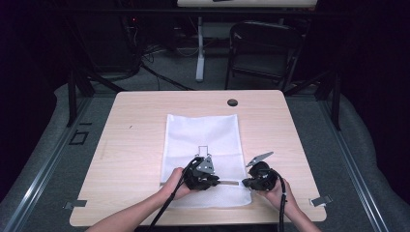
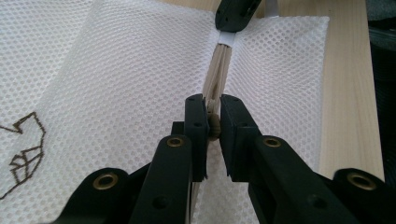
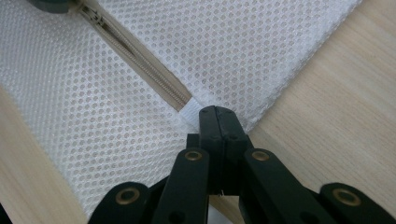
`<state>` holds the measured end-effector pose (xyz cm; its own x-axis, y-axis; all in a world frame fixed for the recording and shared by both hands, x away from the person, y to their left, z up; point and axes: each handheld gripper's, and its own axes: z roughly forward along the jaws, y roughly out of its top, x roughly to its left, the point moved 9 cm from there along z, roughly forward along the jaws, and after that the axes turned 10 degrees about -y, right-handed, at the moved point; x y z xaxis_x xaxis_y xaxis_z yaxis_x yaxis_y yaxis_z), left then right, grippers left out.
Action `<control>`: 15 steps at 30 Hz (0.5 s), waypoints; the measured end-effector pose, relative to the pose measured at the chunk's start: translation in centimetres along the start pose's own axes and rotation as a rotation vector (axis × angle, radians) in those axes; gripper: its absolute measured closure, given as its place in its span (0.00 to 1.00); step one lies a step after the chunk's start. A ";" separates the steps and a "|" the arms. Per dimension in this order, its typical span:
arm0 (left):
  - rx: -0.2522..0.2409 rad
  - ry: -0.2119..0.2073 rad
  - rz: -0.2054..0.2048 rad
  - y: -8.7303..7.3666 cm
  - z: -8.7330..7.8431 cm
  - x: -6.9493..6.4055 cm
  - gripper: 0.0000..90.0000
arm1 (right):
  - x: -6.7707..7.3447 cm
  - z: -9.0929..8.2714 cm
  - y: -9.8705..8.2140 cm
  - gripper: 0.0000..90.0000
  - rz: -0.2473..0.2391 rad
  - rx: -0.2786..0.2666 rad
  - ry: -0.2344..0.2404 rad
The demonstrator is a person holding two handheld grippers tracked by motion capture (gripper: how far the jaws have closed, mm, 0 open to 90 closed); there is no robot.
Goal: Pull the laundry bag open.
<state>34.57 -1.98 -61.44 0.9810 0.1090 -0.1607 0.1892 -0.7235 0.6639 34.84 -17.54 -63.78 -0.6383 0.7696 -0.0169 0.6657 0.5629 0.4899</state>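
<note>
Both forearms come in over the near edge of the worktop (image 1: 125, 116), bent slightly inward, so that the two hands face each other across the near end of a white mesh laundry bag (image 1: 203, 133). The bag lies flat in the middle of the worktop, its long side running from the near edge towards the far edge, with a small outlined logo (image 1: 203, 150) on its upper face.

The left hand (image 1: 175, 184) wraps the left gripper (image 2: 213, 122) from the side, holding it low and roughly level, pointed to the right along the bag's zipper (image 2: 218, 70). Its jaws stand almost together, pinched on the zipper pull (image 2: 214, 126), a small tan piece between the pads, with the beige zipper tape running away from it towards the other gripper.

The right hand (image 1: 278, 191) holds the right gripper (image 3: 218, 122) near the bag's near-right corner, pointed left towards the other hand. Its jaws are fully closed, clamped on the white fabric tab (image 3: 192, 111) at the end of the zipper, where the mesh meets the bare wood.

In the high view the zipper shows as a short pale strip stretched straight between the two grippers, parallel to the near edge.
</note>
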 end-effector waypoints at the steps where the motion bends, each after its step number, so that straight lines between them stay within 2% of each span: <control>1: 0.002 -0.001 0.001 -0.1 -0.1 0.0 0.91 | 0.0 0.0 0.0 1.00 -0.001 0.000 0.000; 6: -0.003 0.006 -0.001 -0.1 -0.3 0.1 0.91 | 0.2 -0.1 0.0 1.00 0.017 0.004 0.014; 12: 0.002 0.007 0.000 -0.4 -0.6 0.1 0.91 | 0.2 -0.1 0.0 1.00 0.016 0.007 0.013; 14: 0.009 -0.005 0.001 -0.5 -0.7 0.0 0.91 | 0.2 0.0 0.0 1.00 0.019 0.003 0.012; 15: 0.003 0.005 0.003 -0.5 -0.6 0.0 0.91 | 0.0 -0.1 0.0 1.00 0.004 0.009 0.001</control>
<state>34.51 -1.21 -61.27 0.9817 0.1105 -0.1552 0.1864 -0.7258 0.6621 34.80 -17.58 -63.75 -0.6359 0.7717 -0.0146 0.6716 0.5625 0.4823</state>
